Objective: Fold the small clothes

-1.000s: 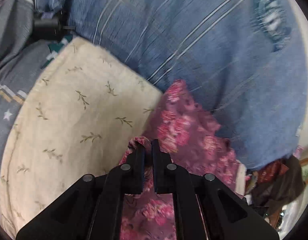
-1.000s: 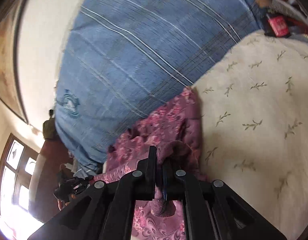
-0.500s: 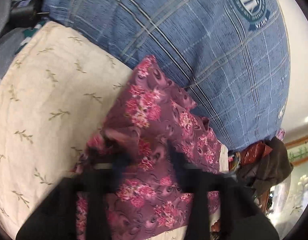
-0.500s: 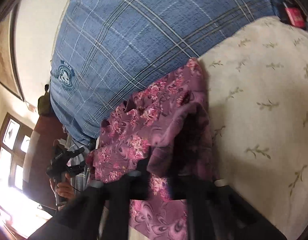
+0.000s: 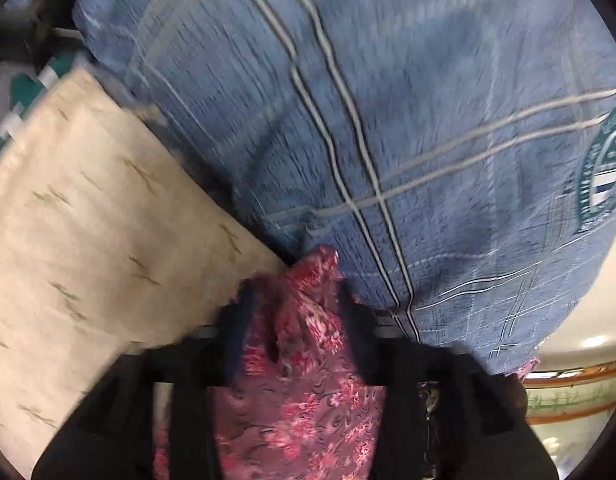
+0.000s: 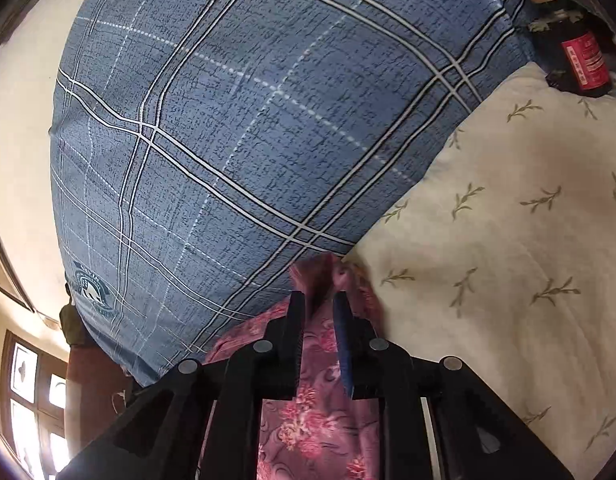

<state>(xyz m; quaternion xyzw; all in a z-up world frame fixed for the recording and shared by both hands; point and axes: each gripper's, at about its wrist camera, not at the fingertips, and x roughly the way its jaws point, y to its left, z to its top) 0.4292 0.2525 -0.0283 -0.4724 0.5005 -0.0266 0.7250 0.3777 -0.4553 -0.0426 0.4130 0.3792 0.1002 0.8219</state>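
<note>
Maroon floral garment (image 5: 304, 392) lies bunched where the cream leaf-print pillow (image 5: 88, 248) meets the blue plaid one (image 6: 236, 132), both left claw (image 5: 294, 320) and right claw (image 6: 319, 312) spread around its folds, apparently mid-fold; pinching an edge comes next.

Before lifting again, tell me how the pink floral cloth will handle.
The pink floral cloth is probably floppy: it bunches and creases between the right gripper fingers. It looks thin and light. It likely drags rather than slides on the cream leaf-print bedding.
</note>
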